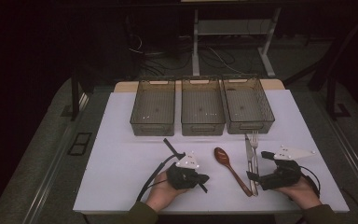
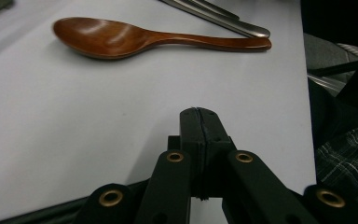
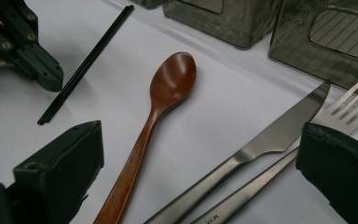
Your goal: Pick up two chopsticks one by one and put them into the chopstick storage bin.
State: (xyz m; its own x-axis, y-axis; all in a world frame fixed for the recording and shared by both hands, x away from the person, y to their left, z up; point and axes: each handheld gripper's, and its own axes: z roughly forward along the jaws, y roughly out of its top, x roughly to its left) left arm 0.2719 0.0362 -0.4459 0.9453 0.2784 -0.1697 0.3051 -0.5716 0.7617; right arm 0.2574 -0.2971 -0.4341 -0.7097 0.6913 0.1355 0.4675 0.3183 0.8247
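A brown wooden spoon point(image 1: 227, 164) lies on the white table point(image 1: 121, 154), with a steel knife point(image 1: 248, 151) and fork point(image 1: 254, 149) just right of it. My left gripper point(image 1: 204, 178) rests left of the spoon's handle, pointing right. Its jaws are shut with nothing between them point(image 2: 199, 117); the spoon point(image 2: 121, 38) lies ahead of it. My right gripper point(image 1: 252, 178) points left at the handle ends. In its own view it is open point(image 3: 203, 137), and the spoon handle point(image 3: 135, 154), knife point(image 3: 265, 140) and fork point(image 3: 340, 114) run between the jaws, untouched.
A black chopstick point(image 1: 170, 145) lies slanted under the left gripper point(image 3: 25, 44) and shows again as the chopstick point(image 3: 84, 65) in the right gripper view. Three smoky plastic bins point(image 1: 152, 127) point(image 1: 203, 127) point(image 1: 249, 126) stand in a row at the back, seemingly empty.
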